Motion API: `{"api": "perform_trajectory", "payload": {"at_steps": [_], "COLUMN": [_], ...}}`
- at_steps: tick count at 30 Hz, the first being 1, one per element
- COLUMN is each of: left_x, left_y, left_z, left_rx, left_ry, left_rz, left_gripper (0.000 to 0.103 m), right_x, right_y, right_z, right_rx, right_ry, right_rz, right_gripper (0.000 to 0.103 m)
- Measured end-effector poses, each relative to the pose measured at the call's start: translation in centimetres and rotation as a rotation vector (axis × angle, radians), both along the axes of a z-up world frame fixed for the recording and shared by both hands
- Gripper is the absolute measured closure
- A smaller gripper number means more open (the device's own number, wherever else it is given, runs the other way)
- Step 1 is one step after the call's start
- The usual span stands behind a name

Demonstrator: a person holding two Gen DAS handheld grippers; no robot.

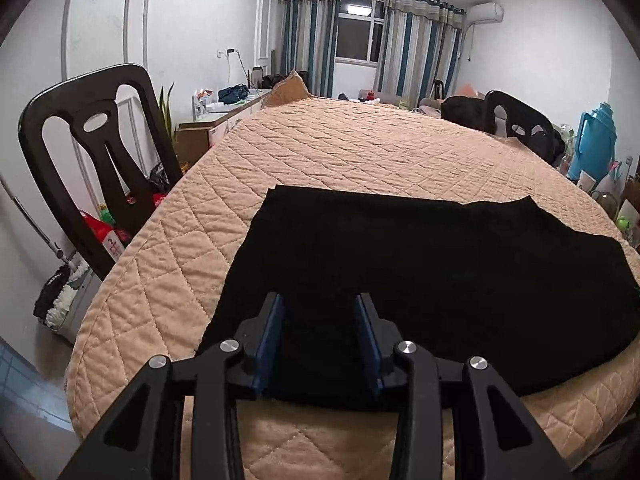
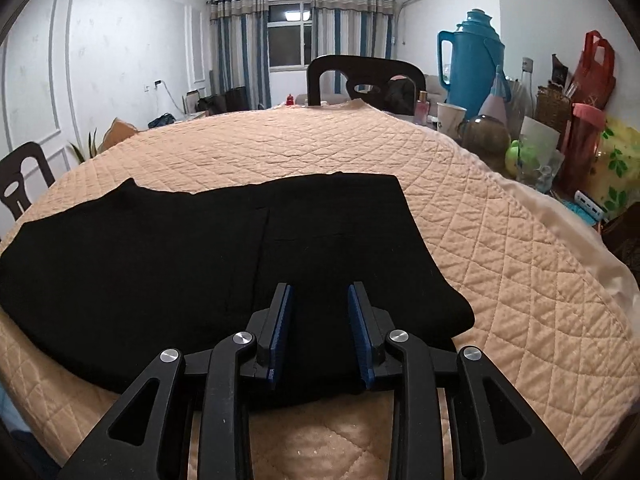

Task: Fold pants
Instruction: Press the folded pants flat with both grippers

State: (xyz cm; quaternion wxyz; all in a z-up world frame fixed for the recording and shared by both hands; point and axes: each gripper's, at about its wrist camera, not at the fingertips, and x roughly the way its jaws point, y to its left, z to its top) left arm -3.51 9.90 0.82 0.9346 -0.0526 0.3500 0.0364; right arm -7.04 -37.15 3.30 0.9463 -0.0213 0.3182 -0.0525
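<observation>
Black pants [image 1: 420, 264] lie flat and folded on a round table with a peach quilted cover [image 1: 360, 148]. They also show in the right wrist view [image 2: 200, 248]. My left gripper [image 1: 320, 300] is open and empty, held just above the near left part of the pants. My right gripper [image 2: 319, 290] is open and empty, above the near right part of the pants, close to their right corner [image 2: 460, 312]. The blue pads [image 1: 276, 332] hold no cloth between them.
A dark chair [image 1: 100, 152] stands at the table's left, another chair [image 2: 364, 78] at the far side. A blue thermos [image 2: 472, 60], cups, bottles and a basket [image 2: 554, 108] crowd the right edge. The quilted cover [image 2: 320, 144] lies bare beyond the pants.
</observation>
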Motion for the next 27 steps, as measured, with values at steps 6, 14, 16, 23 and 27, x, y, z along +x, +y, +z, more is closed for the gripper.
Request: {"api": "perform_trajectory", "payload": {"at_steps": [6, 14, 16, 23, 27], "left_x": [-0.3, -0.6, -0.6, -0.3, 0.0], "left_y": [-0.2, 0.2, 0.5, 1.0, 1.5], "left_z": [-0.1, 0.5, 0.4, -0.1, -0.4], "left_rx": [0.009, 0.039, 0.038, 0.037, 0.033], "left_ry": [0.017, -0.004, -0.005, 0.008, 0.010], "left_rz": [0.028, 0.064, 0.070, 0.087, 0.089], "left_gripper": [0.063, 0.055, 0.053, 0.047, 0.041], "right_x": [0.3, 0.2, 0.4, 1.3, 1.8], "right_y": [0.0, 1.1, 1.6, 3.7, 5.5], "right_z": [0.3, 0.9, 1.0, 0.8, 0.7], "right_rx": [0.012, 0.115, 0.131, 0.166, 0.158], "right_ry": [0.031, 0.008, 0.007, 0.001, 0.006], "right_rz": [-0.018, 0.036, 0.058, 0.118, 0.170], "right_gripper": [0.072, 0.071, 0.071, 0.071, 0.071]}}
